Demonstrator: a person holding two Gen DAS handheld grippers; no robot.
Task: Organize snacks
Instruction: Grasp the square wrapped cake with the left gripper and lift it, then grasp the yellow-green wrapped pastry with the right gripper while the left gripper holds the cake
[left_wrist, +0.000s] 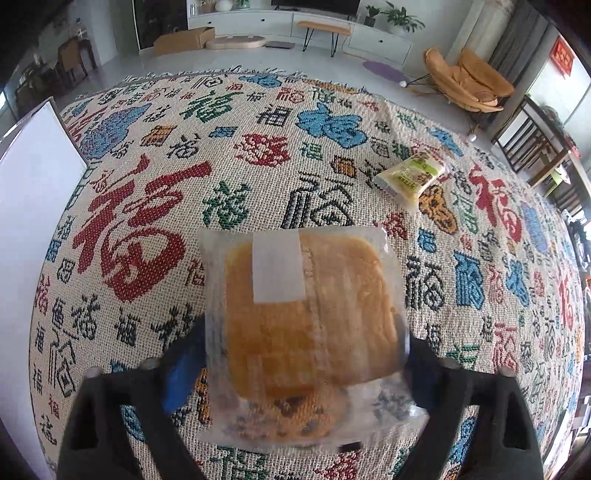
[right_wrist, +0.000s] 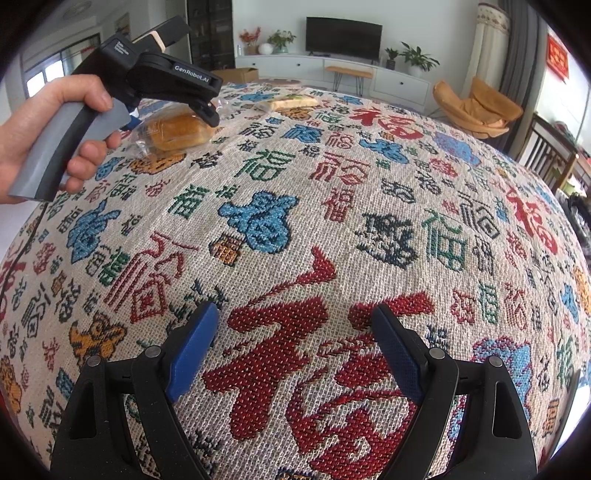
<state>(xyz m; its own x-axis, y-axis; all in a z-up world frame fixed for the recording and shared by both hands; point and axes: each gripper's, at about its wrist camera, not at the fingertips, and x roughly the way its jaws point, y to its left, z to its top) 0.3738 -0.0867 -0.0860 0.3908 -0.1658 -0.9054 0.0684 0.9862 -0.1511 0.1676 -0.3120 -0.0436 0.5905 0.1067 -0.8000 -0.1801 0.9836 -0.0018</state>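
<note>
My left gripper (left_wrist: 303, 347) is shut on a golden bread snack in a clear wrapper (left_wrist: 310, 306) and holds it just above the patterned cloth; the wrapper hides most of both fingers. The same bread (right_wrist: 173, 131) shows in the right wrist view, clamped in the left gripper (right_wrist: 207, 110) held by a hand. A second snack, a pale yellow and green packet (left_wrist: 410, 175), lies on the cloth farther right; it also shows in the right wrist view (right_wrist: 291, 102). My right gripper (right_wrist: 295, 336) is open and empty, its blue pads (right_wrist: 192, 347) just above the cloth.
A cloth with red, blue and green characters (right_wrist: 332, 221) covers the table. A white box wall (left_wrist: 33, 206) stands at the left edge. Beyond the table are a cardboard box (left_wrist: 184, 38), a bench (left_wrist: 323, 27) and an orange chair (left_wrist: 469, 79).
</note>
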